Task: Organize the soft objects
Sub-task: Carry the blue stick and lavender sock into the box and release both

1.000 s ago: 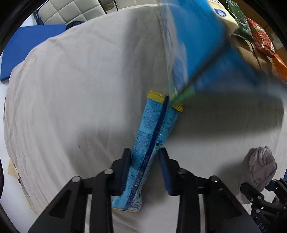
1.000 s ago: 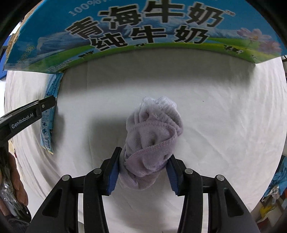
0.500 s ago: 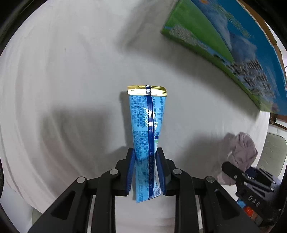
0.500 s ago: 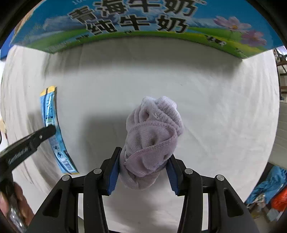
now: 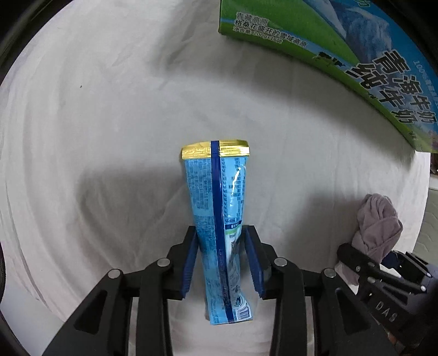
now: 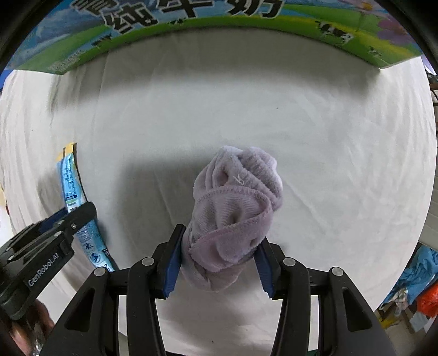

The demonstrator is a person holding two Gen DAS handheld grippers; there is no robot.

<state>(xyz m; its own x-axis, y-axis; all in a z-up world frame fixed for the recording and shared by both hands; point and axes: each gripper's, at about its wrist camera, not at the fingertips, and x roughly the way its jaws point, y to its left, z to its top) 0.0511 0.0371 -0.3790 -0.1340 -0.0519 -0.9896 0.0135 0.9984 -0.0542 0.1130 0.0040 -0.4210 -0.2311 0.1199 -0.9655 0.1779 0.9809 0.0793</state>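
The left gripper [image 5: 221,260] clamps one blue packet [image 5: 219,219]; the right gripper [image 6: 219,260] clamps one bunched lilac cloth [image 6: 235,213]. Both hang over one white-sheeted table [image 6: 328,150], near one milk carton box [image 5: 369,63].

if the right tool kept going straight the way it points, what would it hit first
Probably the white cloth on the table, short of the milk carton at the far edge. The sock bundle it grips would touch first. Depth is unclear.
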